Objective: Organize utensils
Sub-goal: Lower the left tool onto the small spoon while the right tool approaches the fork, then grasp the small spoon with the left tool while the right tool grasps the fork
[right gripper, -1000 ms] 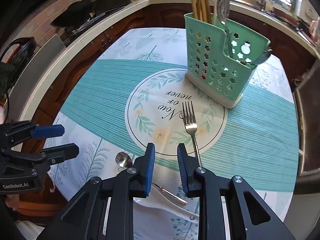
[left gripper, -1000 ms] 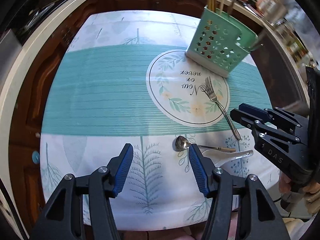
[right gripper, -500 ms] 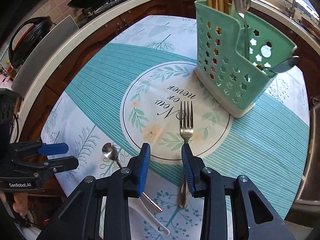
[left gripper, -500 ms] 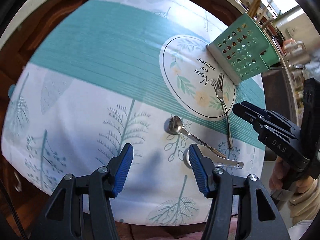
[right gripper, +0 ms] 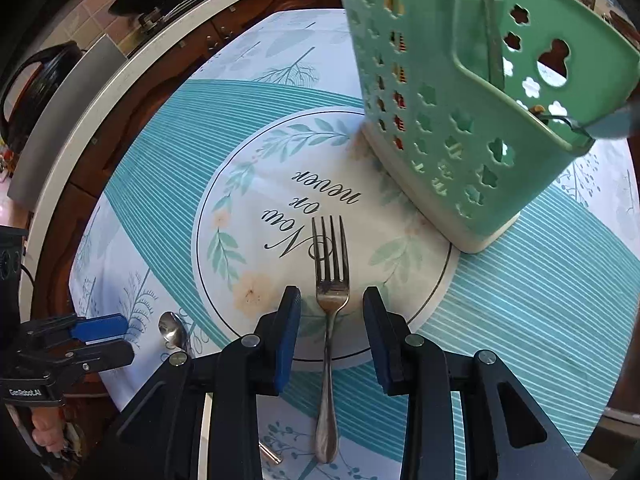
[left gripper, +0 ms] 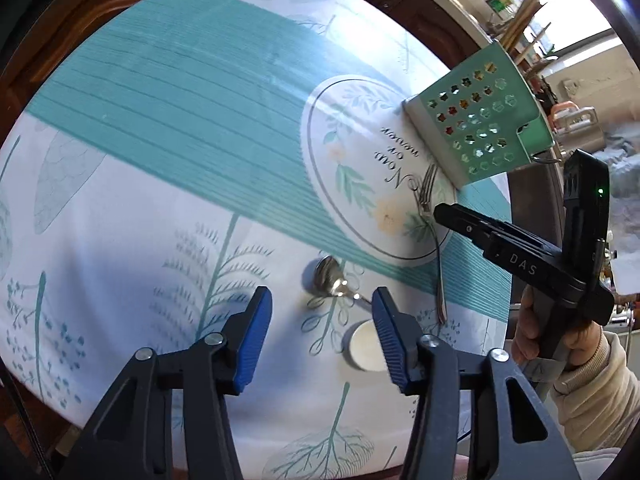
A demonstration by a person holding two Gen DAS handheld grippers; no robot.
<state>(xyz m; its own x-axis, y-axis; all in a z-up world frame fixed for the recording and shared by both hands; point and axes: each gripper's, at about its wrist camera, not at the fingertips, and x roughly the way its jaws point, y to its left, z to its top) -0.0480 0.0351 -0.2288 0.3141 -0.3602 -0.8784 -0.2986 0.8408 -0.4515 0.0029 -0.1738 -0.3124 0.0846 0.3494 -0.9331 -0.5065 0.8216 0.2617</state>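
A steel fork [right gripper: 329, 264] lies on the round print of the tablecloth, tines toward the green utensil caddy [right gripper: 460, 120]. My right gripper [right gripper: 332, 320] hangs open just above it, pads either side of the fork's neck without touching. A small metal spoon [left gripper: 328, 278] lies on the white part of the cloth, and the bowl of a white spoon [left gripper: 364, 346] lies beside it. My left gripper [left gripper: 322, 320] is above them; its jaws are closing with nothing pressed, and the metal spoon's handle runs toward the right pad. The caddy holds chopsticks and spoons.
The caddy [left gripper: 480, 128] stands close behind the fork. The left gripper [right gripper: 120, 340] and the right gripper [left gripper: 452, 218] work side by side near the table's front edge. A counter with a stove and dark cookware curves around the far side.
Both grippers have sunk toward the table. The right one moved over the fork, which now lies between its pads. The left one rolled, came near the spoons, and its jaws narrowed.
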